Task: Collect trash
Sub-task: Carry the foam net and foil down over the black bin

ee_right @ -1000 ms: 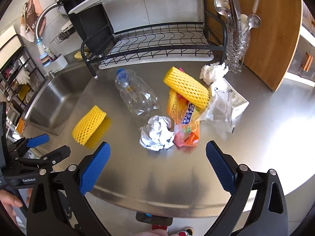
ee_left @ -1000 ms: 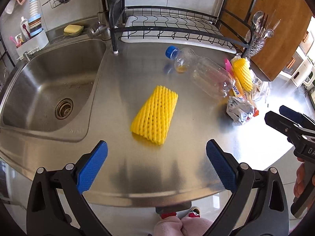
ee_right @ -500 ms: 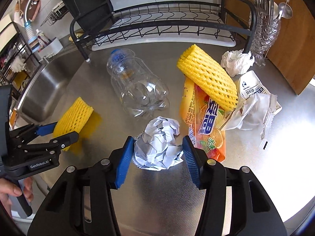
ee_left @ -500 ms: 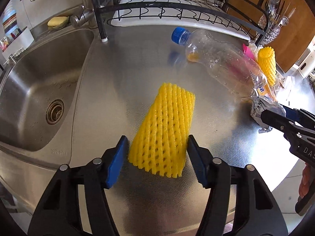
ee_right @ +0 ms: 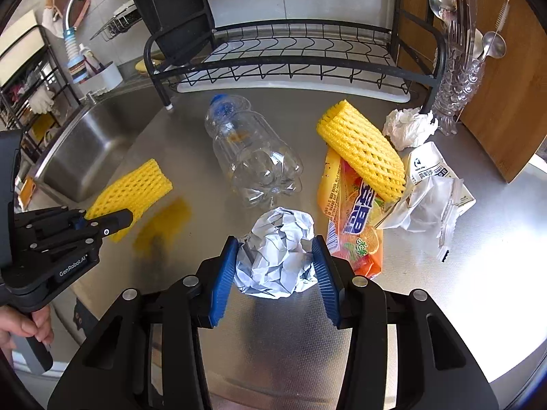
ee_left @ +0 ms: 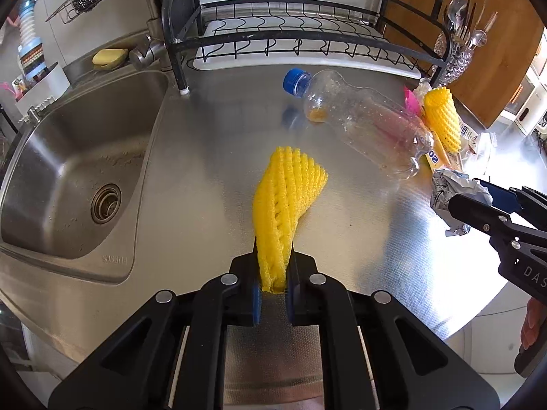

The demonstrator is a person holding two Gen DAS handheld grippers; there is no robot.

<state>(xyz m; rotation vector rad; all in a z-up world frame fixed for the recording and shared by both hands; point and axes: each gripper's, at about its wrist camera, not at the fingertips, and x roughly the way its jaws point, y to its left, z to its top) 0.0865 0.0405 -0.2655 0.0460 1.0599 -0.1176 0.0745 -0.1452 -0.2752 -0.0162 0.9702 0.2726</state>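
Note:
My left gripper (ee_left: 273,287) is shut on the near end of a yellow foam fruit net (ee_left: 285,201), squeezed thin between the pads; the net also shows in the right wrist view (ee_right: 133,189), lifted a little above its shadow. My right gripper (ee_right: 273,273) is shut on a crumpled white paper ball (ee_right: 277,254), pads pressed on both sides; the ball shows in the left wrist view (ee_left: 451,194). On the steel counter lie a clear plastic bottle (ee_right: 251,157) with a blue cap, a second yellow net (ee_right: 360,148), an orange snack wrapper (ee_right: 355,225), a white torn bag (ee_right: 432,198) and a crumpled tissue (ee_right: 408,128).
A steel sink (ee_left: 78,171) lies at the left. A black dish rack (ee_right: 290,54) stands along the back. A glass cutlery holder (ee_right: 461,92) stands at the back right by a wooden board (ee_right: 506,78). The counter's front edge (ee_left: 85,290) is near me.
Both grippers went from wide open to closed. The left one moved forward and pinched the yellow net, lifting it slightly. The right one moved forward and closed on the paper ball.

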